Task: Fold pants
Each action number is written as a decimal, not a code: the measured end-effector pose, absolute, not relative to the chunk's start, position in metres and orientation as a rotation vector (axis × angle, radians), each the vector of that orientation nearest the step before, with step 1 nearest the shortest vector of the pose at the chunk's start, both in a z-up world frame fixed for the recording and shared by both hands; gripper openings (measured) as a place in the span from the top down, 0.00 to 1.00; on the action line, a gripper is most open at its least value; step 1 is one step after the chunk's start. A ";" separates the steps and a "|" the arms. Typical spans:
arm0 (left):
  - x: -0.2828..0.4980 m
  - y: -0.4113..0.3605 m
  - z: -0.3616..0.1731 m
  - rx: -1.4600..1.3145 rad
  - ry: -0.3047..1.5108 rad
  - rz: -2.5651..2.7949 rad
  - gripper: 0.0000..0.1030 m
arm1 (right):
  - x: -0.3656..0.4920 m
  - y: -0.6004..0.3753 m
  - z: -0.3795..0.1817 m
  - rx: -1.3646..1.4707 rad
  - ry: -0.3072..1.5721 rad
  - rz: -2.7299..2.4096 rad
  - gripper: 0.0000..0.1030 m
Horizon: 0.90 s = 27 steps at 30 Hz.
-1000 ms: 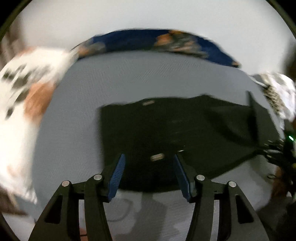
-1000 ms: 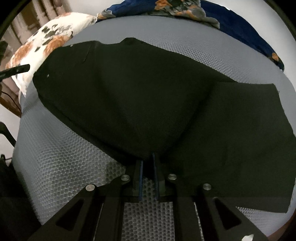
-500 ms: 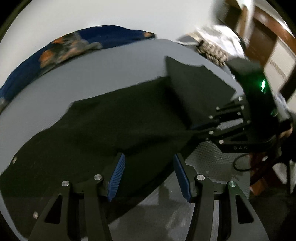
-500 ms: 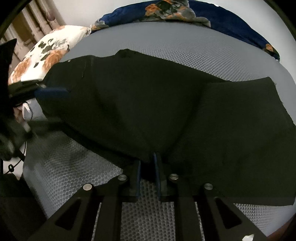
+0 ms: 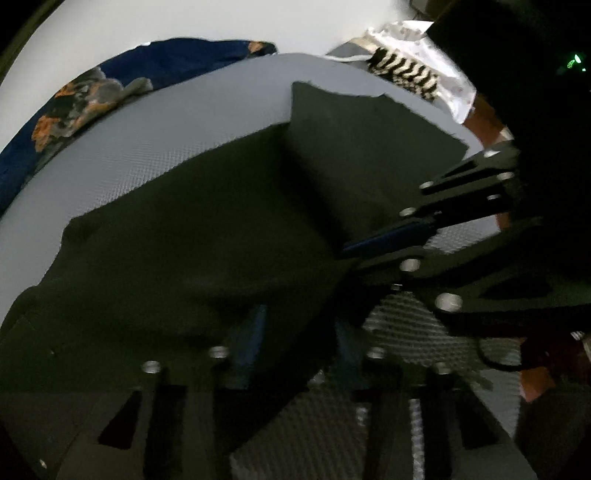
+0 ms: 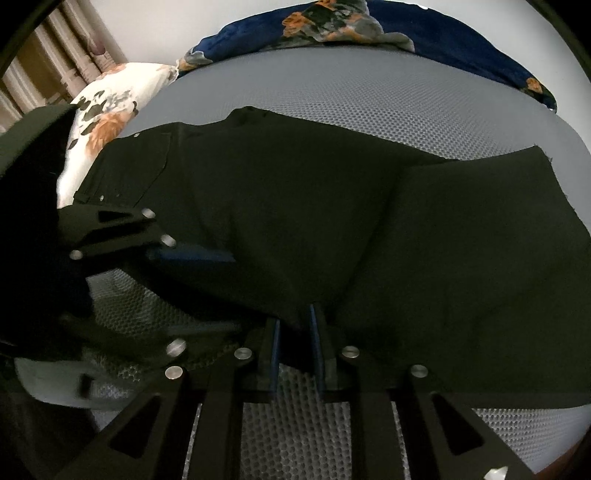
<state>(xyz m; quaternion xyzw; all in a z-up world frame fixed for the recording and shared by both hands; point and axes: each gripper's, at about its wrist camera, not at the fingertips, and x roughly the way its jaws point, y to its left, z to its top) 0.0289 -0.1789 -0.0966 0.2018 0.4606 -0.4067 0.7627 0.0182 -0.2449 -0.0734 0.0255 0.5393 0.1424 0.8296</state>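
Observation:
Black pants lie spread on a grey mesh mattress, waistband to the left and one leg folded over on the right. My right gripper pinches a raised fold at the near edge of the pants. Its jaws are easing open, with cloth still caught between the blue pads. My left gripper sits at the same near edge, just left of the right gripper. Its jaws are closing around the cloth edge, and a gap still shows. The right wrist view shows the left gripper with one finger over the cloth and one under it.
A dark blue floral blanket runs along the far side of the mattress by a white wall. A floral pillow lies at the far left before curtains. A white patterned cloth lies past the pants' right end.
My left gripper swept across from the waistband end to the near edge beside the right gripper, and its jaws narrowed around the cloth. The right gripper stayed put, its jaws slightly wider.

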 end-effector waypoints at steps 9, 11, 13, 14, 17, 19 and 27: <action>0.036 -0.174 -0.105 0.379 1.024 -0.866 0.87 | 0.003 -0.314 -0.048 0.191 1.065 0.242 0.71; 0.037 -0.172 -0.106 0.360 1.030 -0.864 0.87 | 0.003 -0.358 -0.049 0.297 1.030 0.152 0.71; 0.038 -0.170 -0.106 0.340 1.038 -0.863 0.87 | 0.004 -0.401 -0.054 0.385 0.994 0.053 0.71; 0.039 -0.169 -0.106 0.329 1.041 -0.861 0.87 | 0.005 -0.424 -0.059 0.431 0.978 -0.006 0.70; 0.039 -0.167 -0.106 0.307 1.044 -0.855 0.87 | 0.007 -0.477 -0.072 0.557 0.936 -0.103 0.70; 0.039 -0.166 -0.106 0.299 1.046 -0.852 0.87 | 0.010 -0.502 -0.078 0.631 0.900 -0.138 0.70; 0.042 -0.162 -0.107 0.253 1.071 -0.842 0.87 | 0.028 -0.548 -0.087 0.722 0.825 -0.200 0.70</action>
